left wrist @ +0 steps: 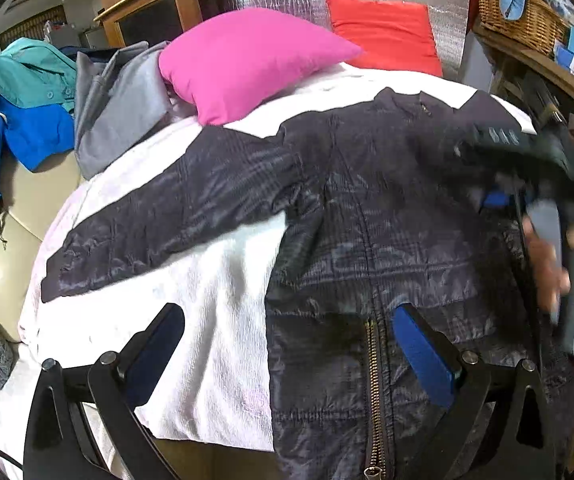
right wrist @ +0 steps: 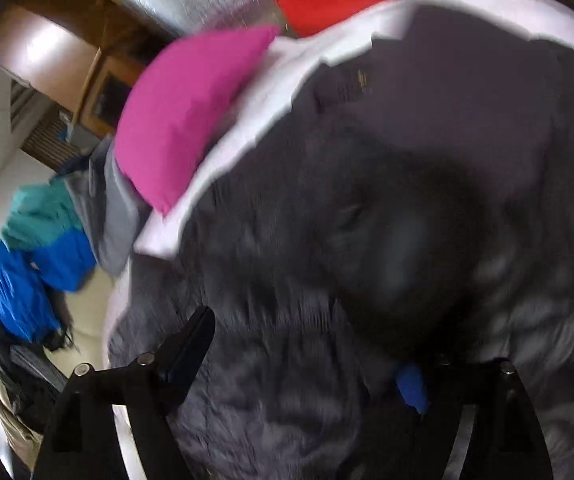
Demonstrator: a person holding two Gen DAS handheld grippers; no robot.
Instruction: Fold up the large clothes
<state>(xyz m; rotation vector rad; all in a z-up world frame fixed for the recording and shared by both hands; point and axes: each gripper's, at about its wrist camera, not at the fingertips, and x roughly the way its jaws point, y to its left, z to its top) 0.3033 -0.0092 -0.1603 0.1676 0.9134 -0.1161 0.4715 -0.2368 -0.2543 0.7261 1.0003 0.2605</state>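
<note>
A dark navy quilted jacket [left wrist: 367, 216] lies front up on a white towel [left wrist: 215, 292], its left sleeve spread out to the left, its brass zipper [left wrist: 375, 380] running toward me. My left gripper [left wrist: 287, 344] is open and empty, just above the jacket's hem. The right gripper [left wrist: 535, 200] shows blurred at the right edge of the left wrist view, over the jacket's right sleeve. In the right wrist view the right gripper [right wrist: 307, 360] is spread wide over the jacket [right wrist: 367, 240]; a dark fold covers its right finger, and the view is blurred.
A pink pillow [left wrist: 247, 60] and a red pillow [left wrist: 387, 36] lie at the back. Grey [left wrist: 119, 104], teal [left wrist: 31, 72] and blue [left wrist: 15, 136] garments are piled at the left. A wicker basket [left wrist: 527, 20] sits on a shelf at the right.
</note>
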